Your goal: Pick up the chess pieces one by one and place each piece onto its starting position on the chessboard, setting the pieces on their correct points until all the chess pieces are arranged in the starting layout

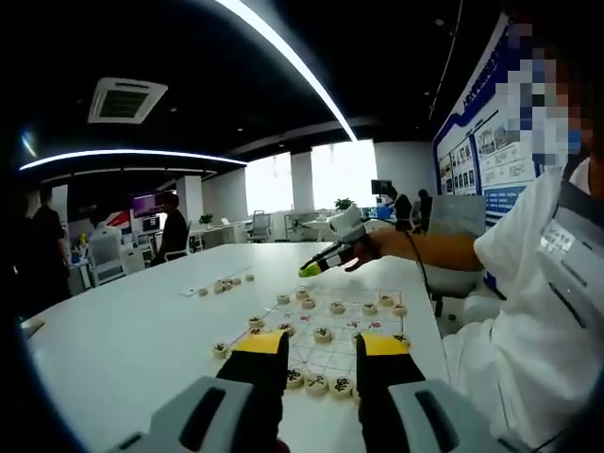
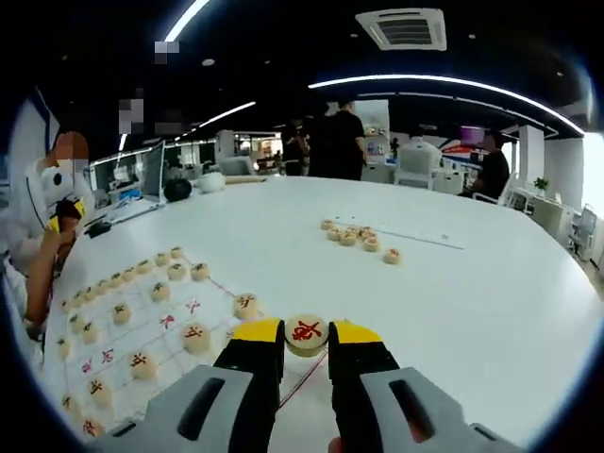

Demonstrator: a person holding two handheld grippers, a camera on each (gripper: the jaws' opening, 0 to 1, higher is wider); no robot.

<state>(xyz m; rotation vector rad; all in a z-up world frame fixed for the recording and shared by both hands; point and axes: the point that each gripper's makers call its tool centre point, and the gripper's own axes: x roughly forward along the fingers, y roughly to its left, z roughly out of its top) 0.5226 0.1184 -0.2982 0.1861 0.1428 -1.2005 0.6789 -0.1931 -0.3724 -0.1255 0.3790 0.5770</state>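
Wide bare white round table (image 2: 491, 311) lies beyond the right gripper (image 2: 306, 342), its jaws clenched on a round wooden red-marked chess piece (image 2: 307, 333). Left gripper (image 1: 321, 351) jaws released above the white gridded chessboard (image 1: 351, 326).

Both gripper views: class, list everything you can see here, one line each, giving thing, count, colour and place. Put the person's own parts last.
Table: one, white, round, under everything.
Chessboard: one, white with red lines, at the table's near edge.
Chess pieces on the board: many, cream discs with red or dark marks.
Loose pieces: a small cluster, cream, out on the table.
Held piece: one, cream with a red mark, between the right gripper's jaws.
People: several, dark clothes, standing beyond the table.
Left gripper: yellow-tipped black jaws, apart, over the board.
Right gripper: same colours, shut on the held piece.
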